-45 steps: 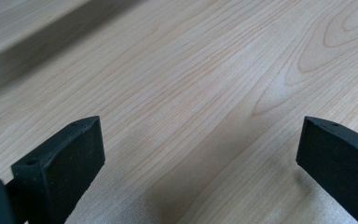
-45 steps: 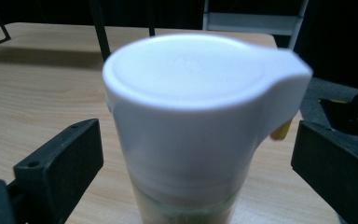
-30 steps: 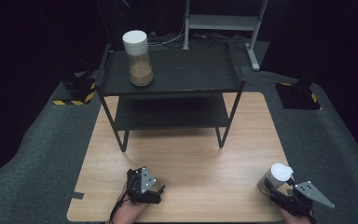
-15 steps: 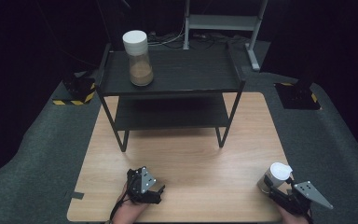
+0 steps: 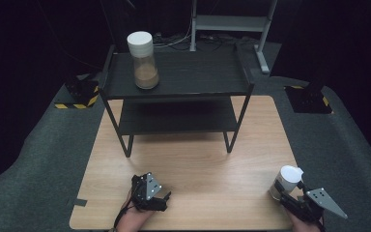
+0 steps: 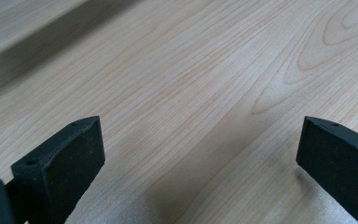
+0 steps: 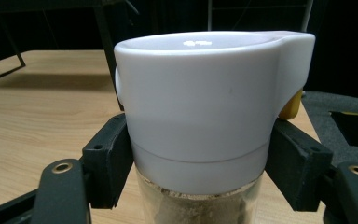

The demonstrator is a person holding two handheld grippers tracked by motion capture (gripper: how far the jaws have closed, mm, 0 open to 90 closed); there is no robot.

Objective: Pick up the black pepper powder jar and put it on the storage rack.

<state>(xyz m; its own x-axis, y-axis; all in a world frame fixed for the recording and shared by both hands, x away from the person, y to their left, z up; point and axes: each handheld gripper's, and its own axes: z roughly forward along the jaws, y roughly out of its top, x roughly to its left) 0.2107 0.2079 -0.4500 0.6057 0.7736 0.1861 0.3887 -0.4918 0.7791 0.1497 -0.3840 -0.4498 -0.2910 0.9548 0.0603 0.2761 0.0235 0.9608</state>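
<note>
At the table's front right stands a clear jar (image 5: 286, 181) with a white lid, holding a brown powder. My right gripper (image 5: 281, 194) grips it: the jaws have just been closing and now press both sides of the jar (image 7: 205, 107) just under the lid. My right gripper (image 7: 198, 161) is shut on it. A second, taller jar (image 5: 143, 60) of the same kind stands upright on the left of the black shelf's top (image 5: 193, 72). My left gripper (image 5: 161, 200) rests low at the front left, and its jaws (image 6: 200, 149) stand wide open over bare wood.
The black two-tier shelf (image 5: 174, 118) stands at the back of the wooden table (image 5: 198, 159), its lower tier bare. Grey matting (image 5: 38, 159) surrounds the table. Two black stands with yellow-striped feet (image 5: 79, 94) sit on either side behind.
</note>
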